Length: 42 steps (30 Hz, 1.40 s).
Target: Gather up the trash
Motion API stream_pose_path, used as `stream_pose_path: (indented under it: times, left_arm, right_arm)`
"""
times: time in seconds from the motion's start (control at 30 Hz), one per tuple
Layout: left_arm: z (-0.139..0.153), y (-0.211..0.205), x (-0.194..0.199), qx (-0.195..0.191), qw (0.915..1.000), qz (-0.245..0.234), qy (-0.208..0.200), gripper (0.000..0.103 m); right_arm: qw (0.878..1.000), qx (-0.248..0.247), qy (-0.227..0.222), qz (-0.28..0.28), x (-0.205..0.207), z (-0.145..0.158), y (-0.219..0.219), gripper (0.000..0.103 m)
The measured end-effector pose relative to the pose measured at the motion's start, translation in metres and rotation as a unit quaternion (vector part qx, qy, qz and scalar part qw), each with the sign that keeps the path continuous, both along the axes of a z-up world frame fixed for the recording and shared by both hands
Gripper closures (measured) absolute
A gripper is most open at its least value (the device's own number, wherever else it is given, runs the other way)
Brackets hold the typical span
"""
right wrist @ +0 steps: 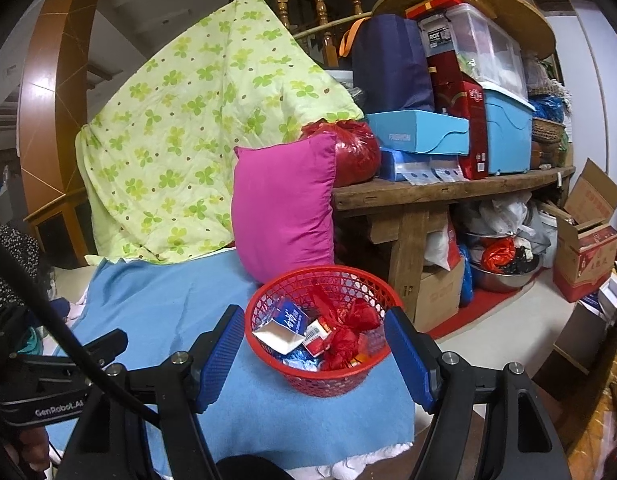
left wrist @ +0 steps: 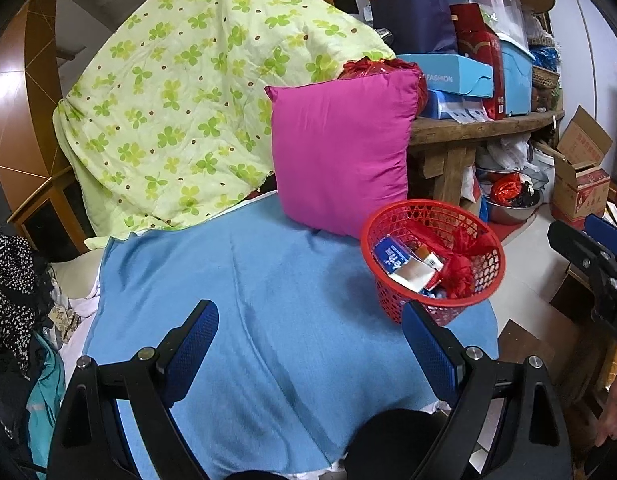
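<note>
Left gripper (left wrist: pixel 310 354): jaws wide apart, nothing between them, over the blue cloth (left wrist: pixel 236 280)
Right gripper (right wrist: pixel 314 354): jaws apart and empty, its fingers (right wrist: pixel 222 354) framing the near side of the red basket (right wrist: pixel 268 354) without touching it
Red basket: upright on the blue cloth near its right edge, just in front of the pink cushion (right wrist: pixel 282 208)
Trash (right wrist: pixel 332 330): inside the basket, a blue-and-white carton, small packets and crumpled red wrapping
Behind: green clover quilt (left wrist: pixel 180 92); wooden bench (right wrist: pixel 448 190) stacked with boxes
</note>
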<state>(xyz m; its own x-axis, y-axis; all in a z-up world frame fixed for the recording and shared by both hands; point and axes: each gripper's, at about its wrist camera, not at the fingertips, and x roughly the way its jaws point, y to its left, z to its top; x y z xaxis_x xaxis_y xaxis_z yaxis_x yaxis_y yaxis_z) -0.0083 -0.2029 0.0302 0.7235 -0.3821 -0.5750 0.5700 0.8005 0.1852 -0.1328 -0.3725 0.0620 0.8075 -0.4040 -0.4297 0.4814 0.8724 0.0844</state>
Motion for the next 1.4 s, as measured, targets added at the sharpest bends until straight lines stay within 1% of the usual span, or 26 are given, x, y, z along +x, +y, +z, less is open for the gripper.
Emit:
stream_pose_path:
  times: [0.13, 0.3, 0.57, 0.77, 0.97, 1.4]
  left_arm:
    - [-0.004, -0.009, 0.015, 0.006, 1.0000, 0.000, 0.005, 0.010]
    - [-0.012, -0.017, 0.031, 0.012, 0.9999, 0.002, 0.012, 0.010]
    - [-0.025, -0.029, 0.045, 0.019, 0.9994, 0.003, 0.028, 0.010]
    - [-0.026, -0.039, 0.049, 0.018, 0.9993, -0.001, 0.033, 0.010]
    - [-0.026, -0.044, 0.049, 0.015, 0.9993, -0.007, 0.035, 0.010]
    - [-0.024, -0.037, 0.051, -0.008, 0.9988, -0.024, 0.043, 0.010]
  right_arm:
    - [1.000, 0.002, 0.001, 0.001, 0.014, -0.008, 0.000, 0.028]
    - [1.000, 0.008, 0.017, 0.002, 0.035, -0.023, -0.009, 0.028]
    - [1.000, 0.023, 0.020, -0.004, 0.050, -0.037, -0.020, 0.028]
    - [1.000, 0.021, 0.017, -0.004, 0.052, -0.039, -0.022, 0.028]
    - [0.999, 0.025, 0.023, -0.010, 0.048, -0.043, -0.023, 0.028]
    - [0.999, 0.003, 0.029, -0.025, 0.045, -0.034, -0.011, 0.028]
